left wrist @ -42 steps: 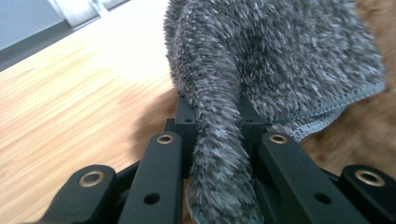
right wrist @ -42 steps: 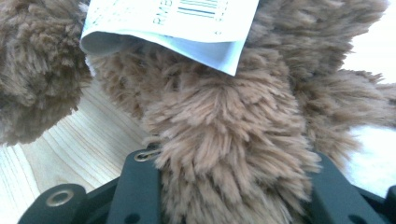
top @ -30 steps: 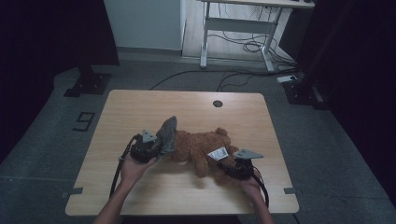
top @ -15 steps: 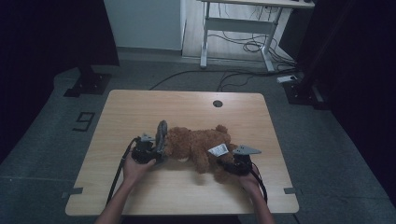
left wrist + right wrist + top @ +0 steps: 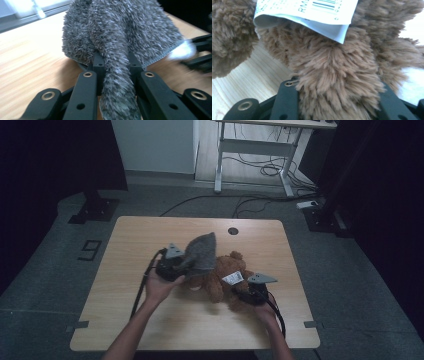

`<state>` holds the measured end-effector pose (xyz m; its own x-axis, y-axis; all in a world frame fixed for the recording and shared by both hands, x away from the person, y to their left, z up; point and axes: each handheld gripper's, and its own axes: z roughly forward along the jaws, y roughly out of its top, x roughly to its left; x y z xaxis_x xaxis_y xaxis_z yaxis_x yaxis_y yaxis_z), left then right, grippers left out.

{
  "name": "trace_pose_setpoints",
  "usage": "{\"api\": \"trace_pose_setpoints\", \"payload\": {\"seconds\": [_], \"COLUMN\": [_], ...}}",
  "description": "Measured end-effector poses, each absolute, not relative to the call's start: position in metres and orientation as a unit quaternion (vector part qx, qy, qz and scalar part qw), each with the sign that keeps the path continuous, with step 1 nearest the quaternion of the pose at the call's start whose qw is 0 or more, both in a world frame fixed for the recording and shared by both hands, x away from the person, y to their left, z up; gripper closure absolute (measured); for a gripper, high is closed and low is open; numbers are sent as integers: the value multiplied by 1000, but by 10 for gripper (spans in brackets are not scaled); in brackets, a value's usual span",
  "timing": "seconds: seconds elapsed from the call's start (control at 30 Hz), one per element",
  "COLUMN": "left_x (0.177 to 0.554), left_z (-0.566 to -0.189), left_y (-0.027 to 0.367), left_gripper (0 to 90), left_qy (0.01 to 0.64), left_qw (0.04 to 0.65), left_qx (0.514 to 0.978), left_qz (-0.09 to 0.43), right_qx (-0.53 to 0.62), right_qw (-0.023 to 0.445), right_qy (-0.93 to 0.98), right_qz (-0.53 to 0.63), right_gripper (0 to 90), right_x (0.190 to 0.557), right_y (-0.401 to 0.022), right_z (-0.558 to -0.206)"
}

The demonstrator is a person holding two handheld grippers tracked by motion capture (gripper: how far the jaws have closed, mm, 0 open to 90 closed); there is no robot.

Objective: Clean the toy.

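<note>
Lying mid-frame on the worktop [image 5: 125, 320]: brown teddy bear [image 5: 225, 277], grey cloth [image 5: 202, 252] draping over its left end. Left tool [image 5: 182, 266] clenching a fold of the cloth, holding it raised; right tool [image 5: 245, 295] gripping the bear's plush limb beneath the paper tag [image 5: 232, 279]. Cloth seemingly partway on, bear mostly remaining uncovered

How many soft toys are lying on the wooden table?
1. A brown teddy bear lies near the table's middle; the right gripper clamps one of its limbs. The left gripper holds a grey fuzzy cloth over it.
</note>
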<state>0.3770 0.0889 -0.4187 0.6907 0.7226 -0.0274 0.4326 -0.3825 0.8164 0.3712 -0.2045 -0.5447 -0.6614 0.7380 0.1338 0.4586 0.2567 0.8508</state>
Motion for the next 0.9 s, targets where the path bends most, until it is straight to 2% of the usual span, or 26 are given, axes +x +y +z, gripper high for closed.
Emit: {"api": "trace_pose_setpoints", "payload": {"seconds": [0.2, 0.33, 0.47, 0.8, 0.9], "left_x": [375, 385, 390, 393, 392], "left_z": [-426, -440, -444, -440, -440], "left_y": [6, -16, -5, 49, 71], "left_gripper": [753, 753, 754, 758, 757], "left_qy": [292, 294, 312, 352, 363], "left_qw": [401, 374, 381, 340, 350], "left_qx": [855, 867, 859, 848, 841], "left_qz": [149, 149, 143, 203, 197], "right_qx": [382, 380, 386, 383, 383], "right_qw": [150, 159, 152, 154, 152], "right_qy": [780, 784, 780, 787, 787], "right_qz": [473, 465, 468, 459, 460], "right_gripper": [609, 610, 614, 620, 620], "right_x": [367, 361, 360, 356, 355], "right_y": [-205, -204, -206, -204, -204], "right_z": [-545, -545, -546, -546, -546]}}
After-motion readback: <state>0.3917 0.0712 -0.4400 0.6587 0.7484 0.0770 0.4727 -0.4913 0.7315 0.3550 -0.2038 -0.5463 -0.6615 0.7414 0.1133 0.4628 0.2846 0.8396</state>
